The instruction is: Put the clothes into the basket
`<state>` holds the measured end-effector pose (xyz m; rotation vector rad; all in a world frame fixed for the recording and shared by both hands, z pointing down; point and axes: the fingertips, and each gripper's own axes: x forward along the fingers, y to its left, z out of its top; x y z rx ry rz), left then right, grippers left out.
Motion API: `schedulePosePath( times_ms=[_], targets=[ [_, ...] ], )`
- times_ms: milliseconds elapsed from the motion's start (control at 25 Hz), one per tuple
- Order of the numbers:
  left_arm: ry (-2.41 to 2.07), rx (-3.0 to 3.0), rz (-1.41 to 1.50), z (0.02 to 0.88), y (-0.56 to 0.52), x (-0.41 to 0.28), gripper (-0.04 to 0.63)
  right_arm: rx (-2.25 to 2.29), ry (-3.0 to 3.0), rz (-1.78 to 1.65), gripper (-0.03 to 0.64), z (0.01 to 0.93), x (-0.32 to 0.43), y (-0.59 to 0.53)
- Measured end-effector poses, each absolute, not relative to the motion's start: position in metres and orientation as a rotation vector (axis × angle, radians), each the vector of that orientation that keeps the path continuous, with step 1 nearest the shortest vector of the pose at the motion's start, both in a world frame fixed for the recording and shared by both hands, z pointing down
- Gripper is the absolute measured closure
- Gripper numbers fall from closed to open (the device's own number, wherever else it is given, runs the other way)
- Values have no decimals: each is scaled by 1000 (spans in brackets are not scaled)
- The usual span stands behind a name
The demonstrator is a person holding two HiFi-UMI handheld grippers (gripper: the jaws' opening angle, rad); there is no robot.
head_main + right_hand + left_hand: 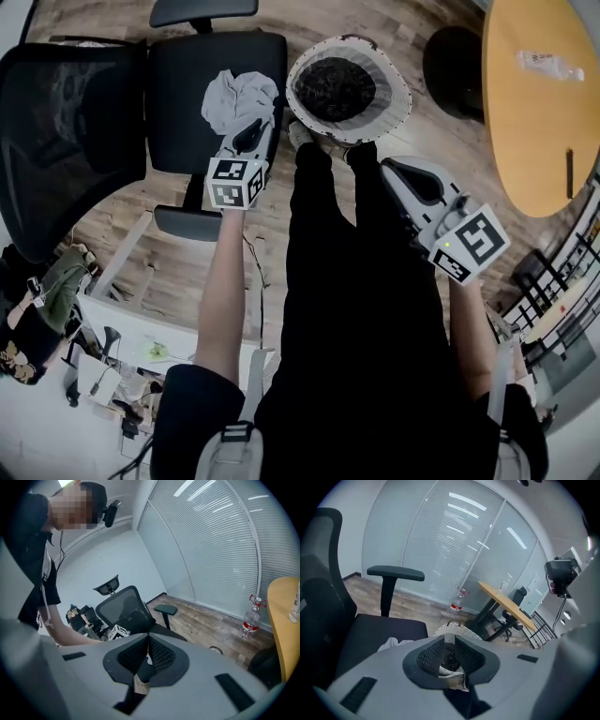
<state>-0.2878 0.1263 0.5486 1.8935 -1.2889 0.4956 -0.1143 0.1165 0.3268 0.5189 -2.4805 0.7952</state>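
The grey garment (239, 98) lies crumpled on the black chair seat (187, 103), near the edge that faces the basket (401, 105). The basket stands on the floor just beside the chair and already holds dark clothes (333, 86). So we judge that one piece is left to move.

Our left claw (261, 129) hangs just above the near edge of the garment and points down at it. Its jaws stand only a little apart, with nothing between them. Our right claw (392, 167) is off to the other side of our legs, near the basket, with its jaws together and empty.

What worries us is that narrow gap. With the jaws so close, the left claw may catch only a thin fold or slide over the heap, and the cloth could slip out during the carry. A loose end might drag across the seat or drape over the basket's rim. Pressing down hard could also swivel the chair and shift the garment away from us.
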Motion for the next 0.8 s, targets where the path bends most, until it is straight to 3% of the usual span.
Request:
schedulePosePath(
  times_ms=[320, 800],
  targets=[
    [-1241, 1877, 660, 612, 119, -292, 412, 496, -2415, 847, 600, 350, -121, 113],
    [-1276, 1804, 792, 683, 119, -303, 290, 521, -2341, 918, 600, 376, -119, 114]
  ],
)
